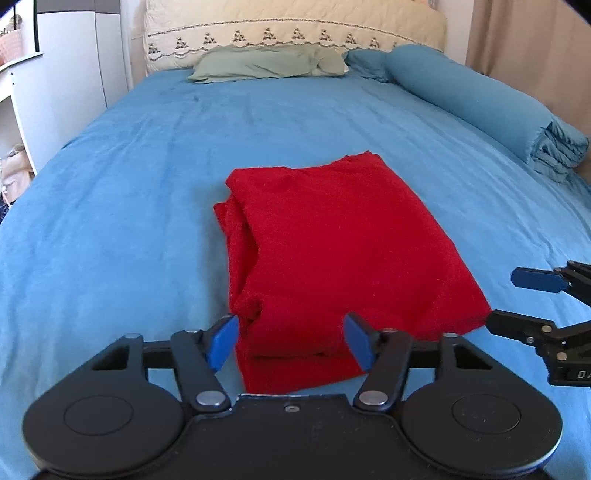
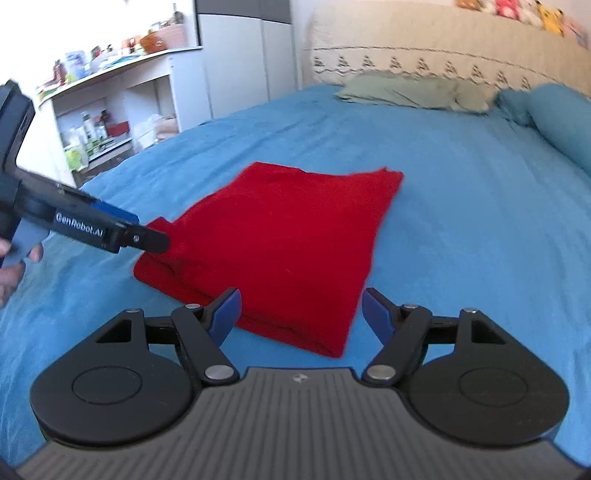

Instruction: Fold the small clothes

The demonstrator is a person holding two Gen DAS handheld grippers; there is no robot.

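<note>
A red garment [image 1: 332, 240] lies folded into a rough rectangle on the blue bedsheet [image 1: 110, 221], with thicker folds along its left side. My left gripper [image 1: 291, 325] hovers over the garment's near edge. Its blue pads stand apart and clear of the cloth. In the right wrist view the red garment [image 2: 288, 229] lies just ahead of my right gripper [image 2: 301, 297], which is open wide over the near corner and holds nothing. The left gripper [image 2: 155, 238] reaches in from the left over the garment's left corner. The right gripper [image 1: 506, 299] shows at the right edge of the left wrist view.
A green pillow [image 1: 269, 62] and a blue bolster [image 1: 465, 96] lie at the head of the bed, by a cream headboard [image 1: 295, 26]. White shelves [image 2: 110, 110] full of bottles and a white wardrobe [image 2: 240, 62] stand to the left. A person's hand [image 2: 14, 266] holds the left gripper.
</note>
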